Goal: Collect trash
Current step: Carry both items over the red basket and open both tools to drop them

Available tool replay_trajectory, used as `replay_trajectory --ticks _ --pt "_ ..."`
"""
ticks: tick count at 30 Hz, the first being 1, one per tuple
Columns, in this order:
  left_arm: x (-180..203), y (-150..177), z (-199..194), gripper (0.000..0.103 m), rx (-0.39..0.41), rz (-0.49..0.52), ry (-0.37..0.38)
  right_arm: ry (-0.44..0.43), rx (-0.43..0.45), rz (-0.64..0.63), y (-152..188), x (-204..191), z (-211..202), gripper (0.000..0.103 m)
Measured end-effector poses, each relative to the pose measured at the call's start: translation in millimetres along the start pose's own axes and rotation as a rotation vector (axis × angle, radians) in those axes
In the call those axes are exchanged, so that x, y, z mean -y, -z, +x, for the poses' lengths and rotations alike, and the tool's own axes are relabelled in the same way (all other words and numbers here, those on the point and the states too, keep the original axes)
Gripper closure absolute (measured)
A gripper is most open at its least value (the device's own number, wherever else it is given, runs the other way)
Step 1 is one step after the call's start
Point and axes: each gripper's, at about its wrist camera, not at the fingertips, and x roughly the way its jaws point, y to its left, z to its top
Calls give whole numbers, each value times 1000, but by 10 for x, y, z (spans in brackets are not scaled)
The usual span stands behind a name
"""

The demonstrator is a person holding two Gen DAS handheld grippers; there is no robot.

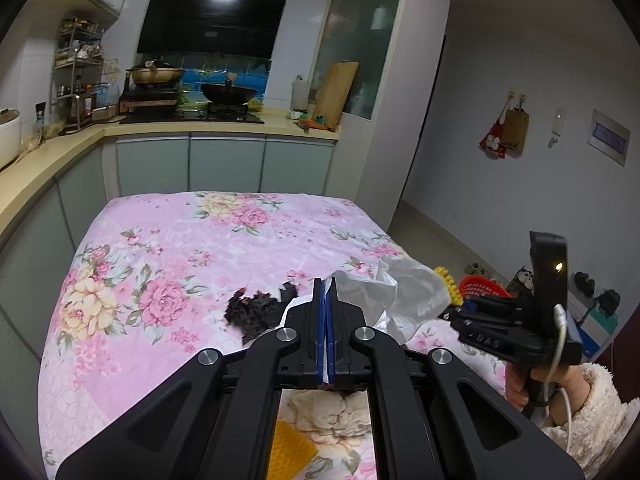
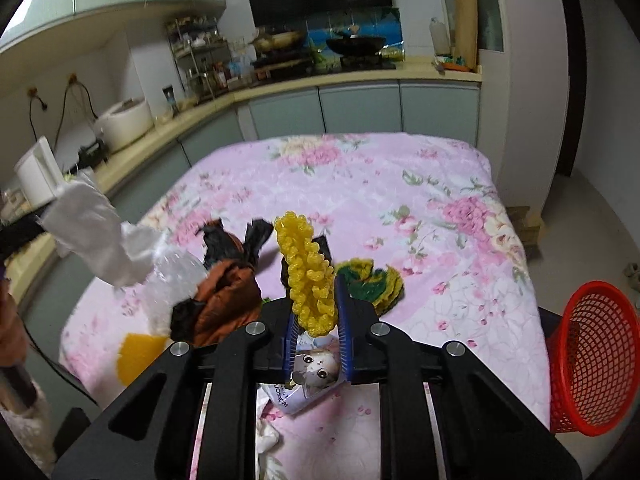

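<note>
My left gripper point(image 1: 325, 292) is shut on a white plastic bag point(image 1: 384, 292) and holds it above the flowered table; the bag also shows in the right wrist view point(image 2: 92, 232). My right gripper point(image 2: 314, 300) is shut on a yellow knitted scrubber point(image 2: 308, 272), lifted over the table, and appears in the left wrist view point(image 1: 452, 312). A dark crumpled wrapper point(image 1: 252, 312) lies on the cloth beside the left fingers. A brown and black bag point(image 2: 224, 292), a green-yellow scrubber point(image 2: 372, 280) and a printed packet point(image 2: 316, 372) lie near the right gripper.
A red mesh basket point(image 2: 592, 360) stands on the floor off the table's right edge. A yellow cloth point(image 2: 136, 352) lies at the near left of the pink flowered tablecloth point(image 2: 400, 184). Kitchen counters point(image 1: 224, 126) with pans stand behind.
</note>
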Motion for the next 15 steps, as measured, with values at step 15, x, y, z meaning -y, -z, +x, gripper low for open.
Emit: replay_trajectory --ticks 15 --pt "786 -444 378 102 -15 121 143 157 101 102 -95 773 -705 86"
